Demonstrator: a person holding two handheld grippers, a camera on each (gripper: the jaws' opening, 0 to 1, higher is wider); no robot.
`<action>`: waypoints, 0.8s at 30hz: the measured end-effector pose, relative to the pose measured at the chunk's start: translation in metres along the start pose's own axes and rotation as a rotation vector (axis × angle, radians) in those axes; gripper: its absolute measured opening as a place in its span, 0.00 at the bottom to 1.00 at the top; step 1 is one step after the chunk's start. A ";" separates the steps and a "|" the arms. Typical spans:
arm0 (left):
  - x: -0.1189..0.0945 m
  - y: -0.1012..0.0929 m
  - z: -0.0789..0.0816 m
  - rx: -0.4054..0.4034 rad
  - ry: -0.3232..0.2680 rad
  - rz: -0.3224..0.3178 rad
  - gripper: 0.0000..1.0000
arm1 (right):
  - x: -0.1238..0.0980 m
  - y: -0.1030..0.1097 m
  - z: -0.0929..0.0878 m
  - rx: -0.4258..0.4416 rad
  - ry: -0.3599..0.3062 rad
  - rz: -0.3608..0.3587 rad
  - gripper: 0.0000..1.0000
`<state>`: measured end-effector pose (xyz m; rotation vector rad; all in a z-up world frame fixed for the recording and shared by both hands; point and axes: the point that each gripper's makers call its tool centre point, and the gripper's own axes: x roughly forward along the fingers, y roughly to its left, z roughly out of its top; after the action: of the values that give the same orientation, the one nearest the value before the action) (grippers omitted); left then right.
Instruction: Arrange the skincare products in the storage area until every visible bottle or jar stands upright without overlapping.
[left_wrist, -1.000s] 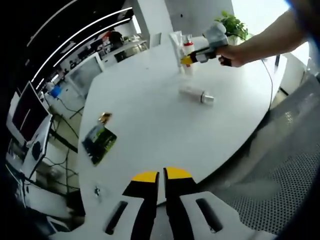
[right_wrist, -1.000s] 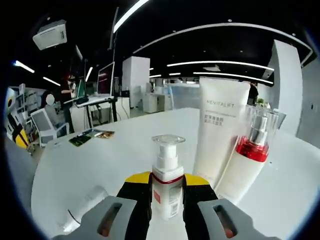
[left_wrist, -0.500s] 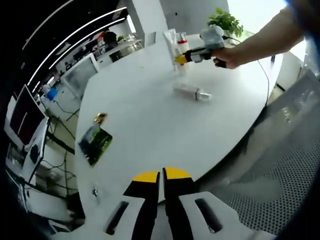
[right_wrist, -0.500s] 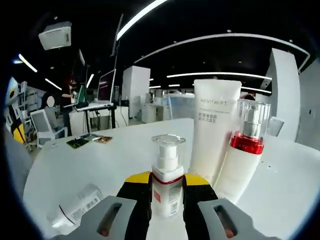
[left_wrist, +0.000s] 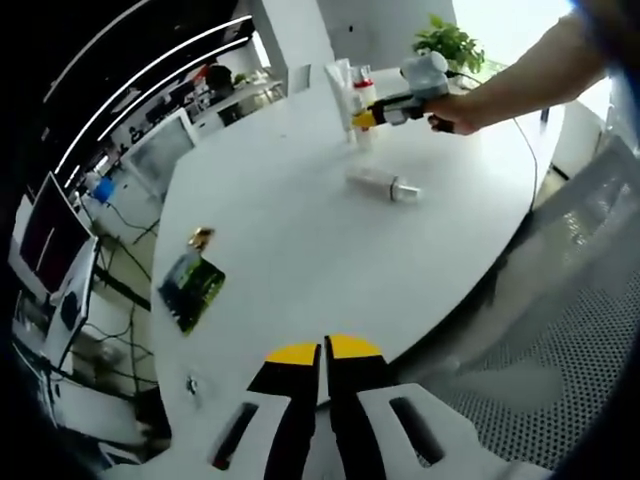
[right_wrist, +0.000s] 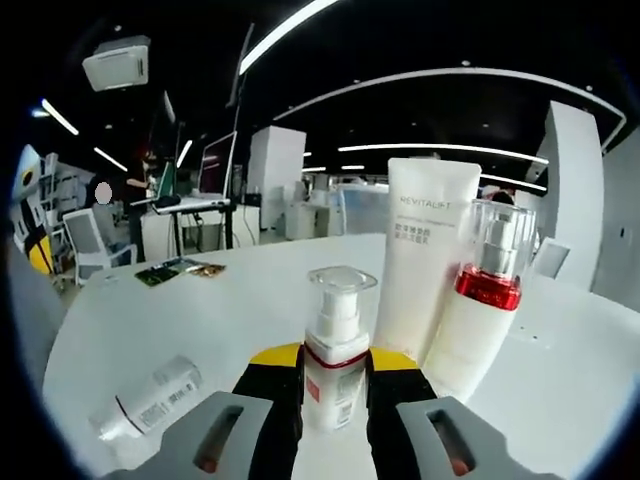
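My right tool (right_wrist: 334, 372) is closed on the small pump bottle (right_wrist: 334, 345), which stands upright on the white worktop (right_wrist: 220, 320) between the jaws. At 1 o'clock from it the white tube (right_wrist: 425, 262) and the red-collared pump bottle (right_wrist: 477, 305) stand upright, just beside each other. A capped bottle (right_wrist: 147, 397) lies on its side at 9 o'clock. My left tool (left_wrist: 322, 352) holds nothing, jaws nearly together, at the worktop's near edge, well apart from the products. A green leaflet (left_wrist: 191, 285) lies at 11 o'clock.
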<state>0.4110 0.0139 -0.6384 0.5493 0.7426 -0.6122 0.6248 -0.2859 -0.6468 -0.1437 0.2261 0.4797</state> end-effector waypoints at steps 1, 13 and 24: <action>0.000 0.001 -0.001 0.002 0.002 0.000 0.00 | 0.000 0.000 0.000 -0.007 0.002 0.005 0.17; 0.001 0.001 -0.002 0.004 0.012 -0.001 0.00 | 0.003 -0.008 -0.011 -0.016 0.079 0.004 0.17; 0.000 0.000 -0.001 -0.004 0.003 -0.004 0.00 | -0.001 -0.016 -0.011 0.048 0.102 -0.022 0.26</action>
<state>0.4111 0.0146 -0.6390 0.5452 0.7475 -0.6136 0.6294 -0.3024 -0.6559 -0.1241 0.3353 0.4448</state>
